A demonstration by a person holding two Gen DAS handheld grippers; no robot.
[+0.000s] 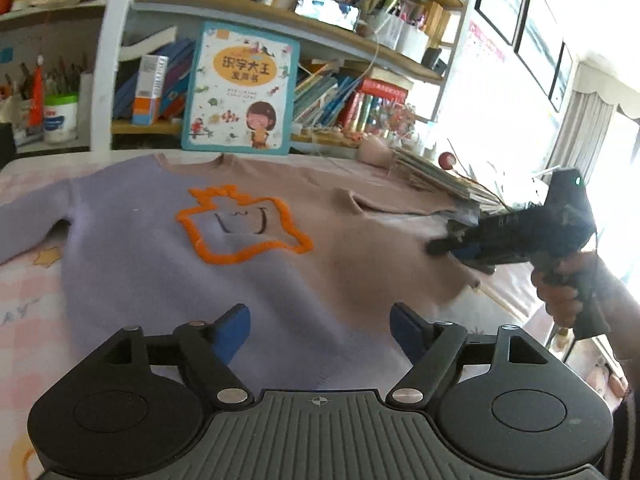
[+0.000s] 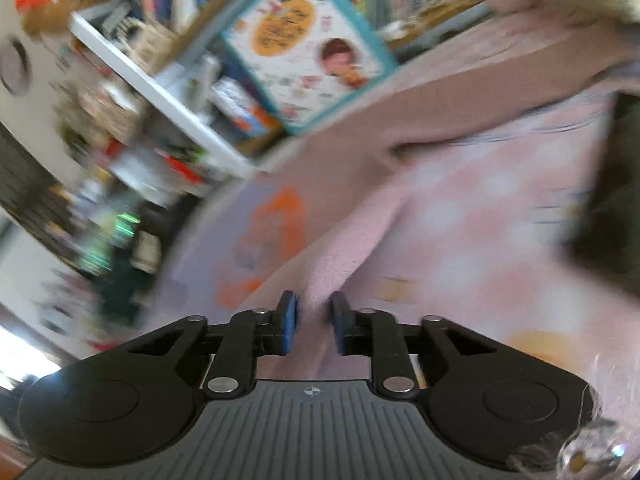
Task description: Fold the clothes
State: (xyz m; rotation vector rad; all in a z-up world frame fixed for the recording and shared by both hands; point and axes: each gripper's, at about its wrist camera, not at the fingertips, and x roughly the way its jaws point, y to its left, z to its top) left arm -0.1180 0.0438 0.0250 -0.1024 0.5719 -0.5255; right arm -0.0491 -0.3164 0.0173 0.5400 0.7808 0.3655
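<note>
Your left gripper (image 1: pixel 320 330) hangs above the near hem of the sweater (image 1: pixel 168 264), its blue fingers (image 1: pixel 232 334) spread wide with nothing between them. The sweater lies flat, front up, on the pink patterned tablecloth (image 1: pixel 24 312): lavender on the left half, tan-pink on the right, with an orange outlined motif (image 1: pixel 244 228) on the chest. Its left sleeve (image 1: pixel 28 220) stretches out to the left edge of the cloth; the collar sits at the far side, just in front of a children's book (image 1: pixel 242 88) propped upright against the shelves (image 1: pixel 280 20). Your right gripper (image 1: pixel 448 246) shows in the left wrist view at the sweater's right edge, held in your right hand (image 1: pixel 564 292), blurred. In the right wrist view the frame is tilted and heavily smeared; the right gripper's pads (image 2: pixel 290 322) stand close together with a narrow gap, and a ridge of the tan-pink fabric (image 2: pixel 320 280) rises into that gap. You cannot tell whether the pads pinch the fabric or only straddle it. The orange motif lies to the left of that ridge, the tablecloth to its right. A stack of papers (image 1: pixel 436 176) sits at the far right of the table.
</note>
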